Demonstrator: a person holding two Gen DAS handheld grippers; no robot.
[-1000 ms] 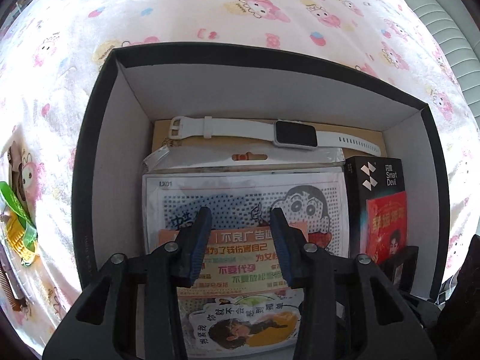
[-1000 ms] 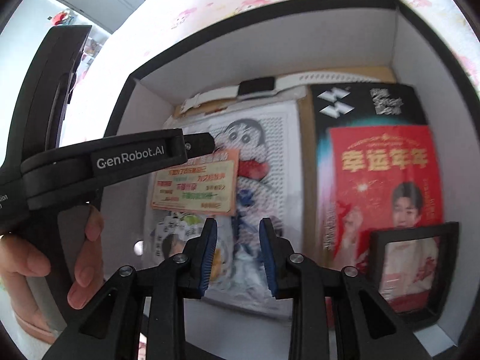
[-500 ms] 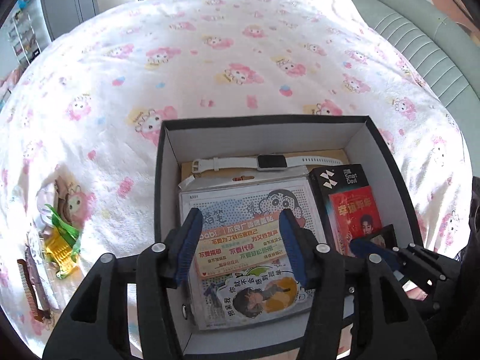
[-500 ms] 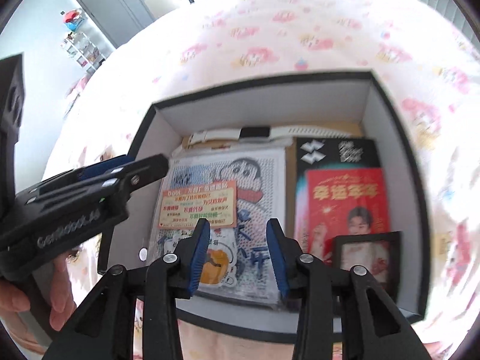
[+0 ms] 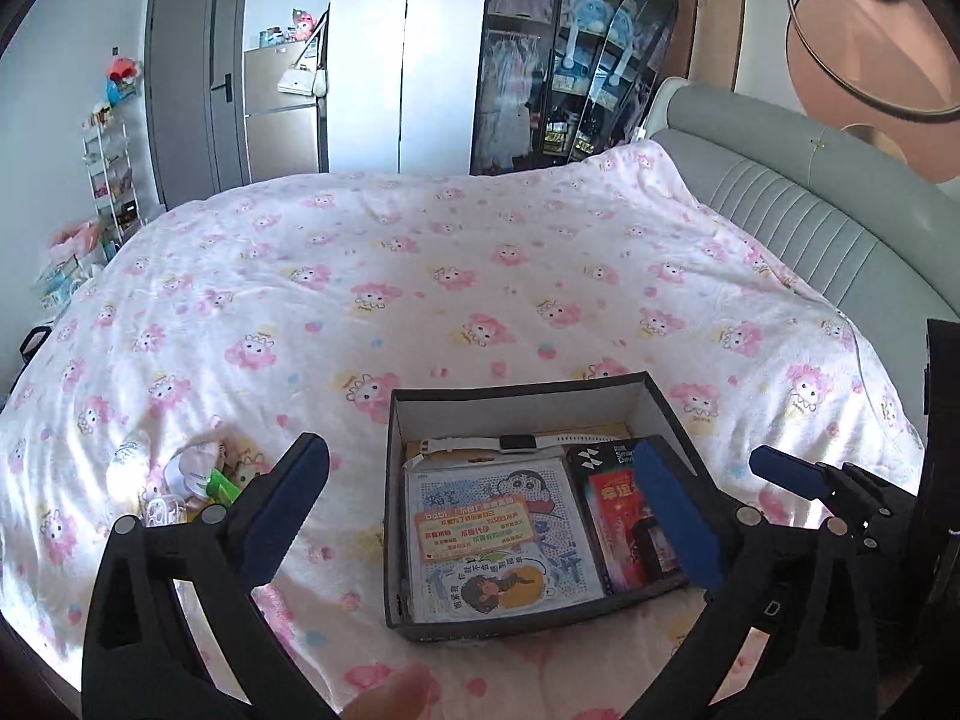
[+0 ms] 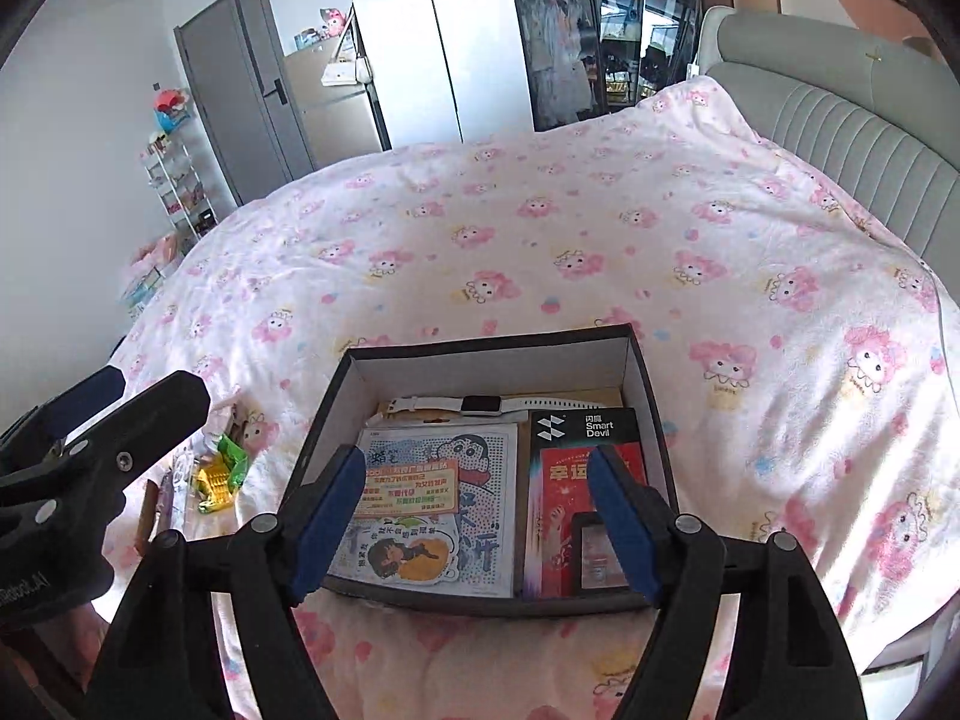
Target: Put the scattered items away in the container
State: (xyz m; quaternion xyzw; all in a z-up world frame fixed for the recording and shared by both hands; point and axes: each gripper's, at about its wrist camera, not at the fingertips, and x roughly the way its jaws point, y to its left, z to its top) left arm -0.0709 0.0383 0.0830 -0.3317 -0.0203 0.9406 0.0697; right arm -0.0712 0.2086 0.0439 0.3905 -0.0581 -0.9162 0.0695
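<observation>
Box (image 6: 642,372): sitting open-topped on the bed, dark outside and white inside, near the front edge of the bedspread.
Box contents: a white watch (image 6: 480,405) is lying along the far wall; a cartoon sheet (image 6: 432,510) is lying flat on the left with an orange card (image 6: 408,489) on top of it; a black and red booklet (image 6: 579,450) is lying on the right; a small dark frame (image 6: 594,552) is resting on the booklet's near end.
Loose items (image 6: 219,474): lying in a small cluster on the bedspread left of the box, well apart from both claws; a green and yellow piece is showing, the rest is too small to tell.
Left claw (image 5: 480,516): hovering above the bed in front of the box, jaws having just been opening and now standing wide, nothing between the pads.
Right claw (image 6: 480,516): hovering over the box's near edge, jaws having just been opening and now standing wide, nothing between the pads.
Bed (image 5: 420,276): carrying the box and the loose items under a pink cartoon-print spread.
Headboard (image 6: 840,138): standing padded and grey-green at the right.
Room: a grey door (image 5: 192,78) and a glass-fronted wardrobe (image 5: 540,48) are standing behind the bed.
</observation>
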